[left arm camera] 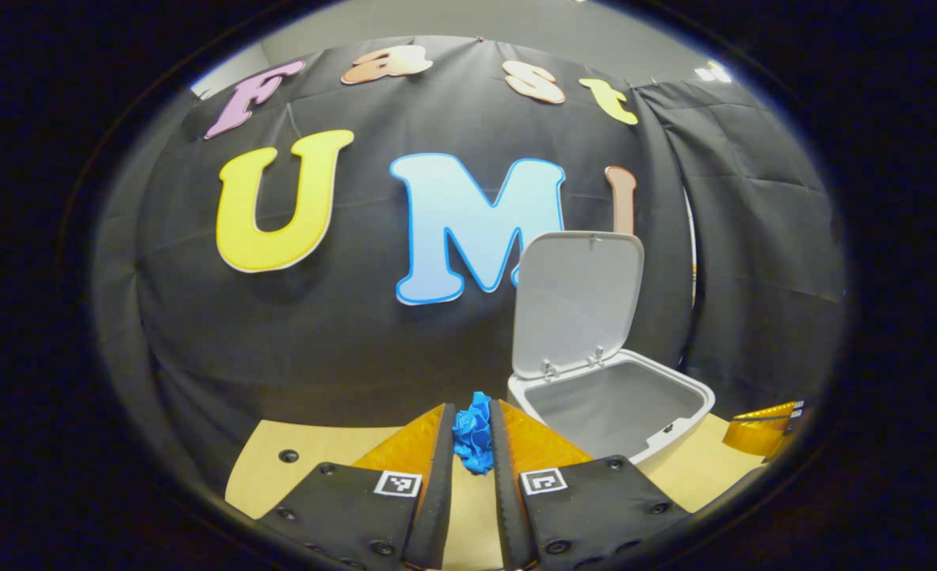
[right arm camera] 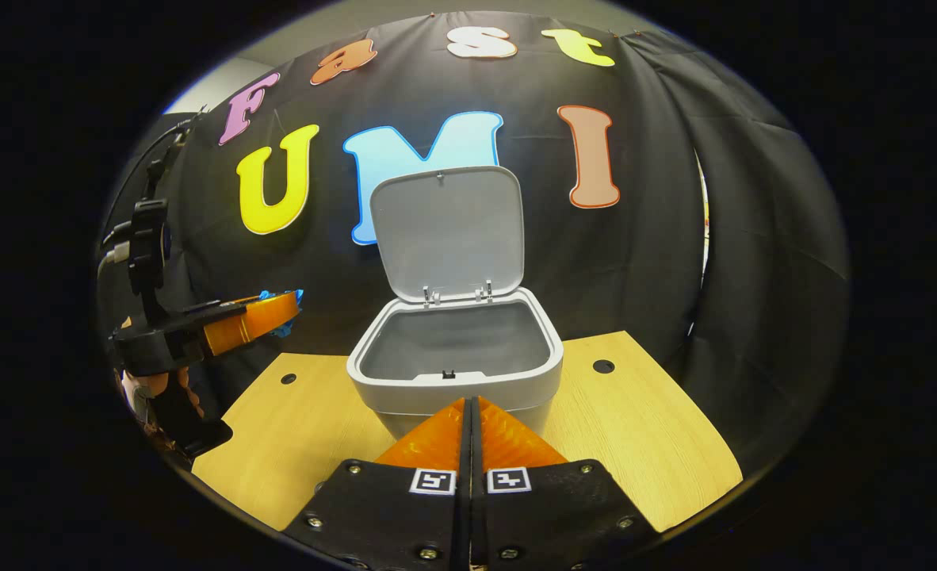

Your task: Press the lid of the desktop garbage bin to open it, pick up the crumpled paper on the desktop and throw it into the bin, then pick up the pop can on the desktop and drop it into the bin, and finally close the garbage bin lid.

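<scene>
I have the crumpled paper (left arm camera: 473,434) pinched between my left gripper (left arm camera: 473,444) fingers, lifted off the desk, with the open bin (left arm camera: 619,406) ahead and to that tool's right, its lid (left arm camera: 578,301) standing upright. The wad looks light, soft and springy, so a mid-bulge hold suits it. My right gripper (right arm camera: 469,412) is closed, holding nothing, just before the bin's front.
</scene>
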The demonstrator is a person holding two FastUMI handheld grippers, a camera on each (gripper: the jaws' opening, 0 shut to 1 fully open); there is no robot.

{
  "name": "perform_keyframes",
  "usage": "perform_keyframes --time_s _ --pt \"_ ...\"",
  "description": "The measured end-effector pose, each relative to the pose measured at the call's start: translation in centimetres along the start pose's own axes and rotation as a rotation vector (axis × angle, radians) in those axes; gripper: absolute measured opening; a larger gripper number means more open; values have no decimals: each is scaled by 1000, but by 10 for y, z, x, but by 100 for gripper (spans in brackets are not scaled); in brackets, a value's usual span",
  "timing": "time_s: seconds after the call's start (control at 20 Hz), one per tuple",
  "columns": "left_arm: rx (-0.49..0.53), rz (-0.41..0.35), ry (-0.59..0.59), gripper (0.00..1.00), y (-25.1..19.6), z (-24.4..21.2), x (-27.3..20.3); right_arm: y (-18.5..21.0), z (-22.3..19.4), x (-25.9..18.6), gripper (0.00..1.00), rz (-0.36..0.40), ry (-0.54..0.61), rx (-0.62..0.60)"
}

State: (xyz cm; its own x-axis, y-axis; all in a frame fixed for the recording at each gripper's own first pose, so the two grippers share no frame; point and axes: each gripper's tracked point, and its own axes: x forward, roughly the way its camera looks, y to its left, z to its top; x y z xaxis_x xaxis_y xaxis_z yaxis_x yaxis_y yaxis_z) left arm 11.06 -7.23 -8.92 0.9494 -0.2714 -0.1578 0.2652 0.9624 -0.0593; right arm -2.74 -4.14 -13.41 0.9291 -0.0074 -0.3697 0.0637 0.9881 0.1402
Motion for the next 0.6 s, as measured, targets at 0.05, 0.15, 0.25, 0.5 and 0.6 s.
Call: perform_keyframes --time_s 0.05,0.15,0.25,0.5,0.6 --pt "3 -18 -8 29 -9 4 2 -1 0 0 0 -4 0 3" --pt "8 -48 -17 31 -26 10 5 -3 -1 -1 0 -8 2 8" --pt "15 -76 -24 31 -41 15 9 -5 -3 -2 0 -12 3 10" --pt "34 -134 -30 31 -74 22 20 -12 -6 -4 0 -26 6 23" --pt "43 -153 -29 34 -86 23 23 -15 -7 -5 0 -33 8 29"
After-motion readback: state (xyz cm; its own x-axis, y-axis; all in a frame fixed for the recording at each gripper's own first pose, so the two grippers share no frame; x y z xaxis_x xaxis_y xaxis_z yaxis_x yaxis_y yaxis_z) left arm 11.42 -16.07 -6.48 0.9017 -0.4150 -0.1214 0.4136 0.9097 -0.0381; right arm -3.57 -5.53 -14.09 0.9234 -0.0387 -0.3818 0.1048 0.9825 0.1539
